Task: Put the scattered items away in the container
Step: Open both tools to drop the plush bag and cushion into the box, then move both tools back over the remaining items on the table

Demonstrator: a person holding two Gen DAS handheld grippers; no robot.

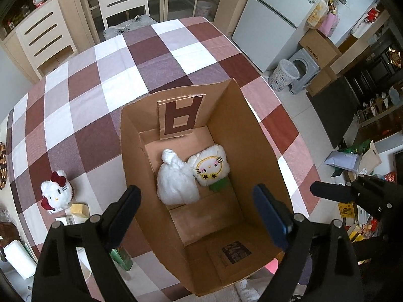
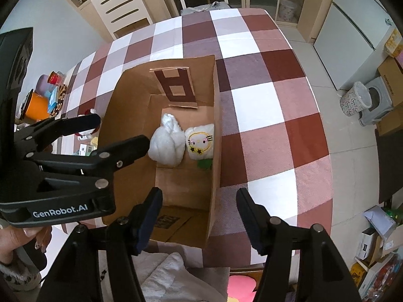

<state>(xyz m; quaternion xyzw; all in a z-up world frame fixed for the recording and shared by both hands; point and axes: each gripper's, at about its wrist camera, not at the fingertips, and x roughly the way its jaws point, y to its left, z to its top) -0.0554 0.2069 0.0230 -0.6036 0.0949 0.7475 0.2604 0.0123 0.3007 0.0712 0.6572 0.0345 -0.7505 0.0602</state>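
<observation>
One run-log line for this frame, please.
left gripper: open, empty, over cardboard box | right gripper: open, empty | in box: white plush, face plush | on table: Hello Kitty plush

An open brown cardboard box (image 1: 254,136) stands upright on the counter. On its floor lie a plain white plush toy (image 1: 176,180) and, touching it on the right, a white plush with an embroidered cat face (image 1: 210,164). A white cat plush with a red bow (image 1: 56,192) sits outside, left of the box.
</observation>
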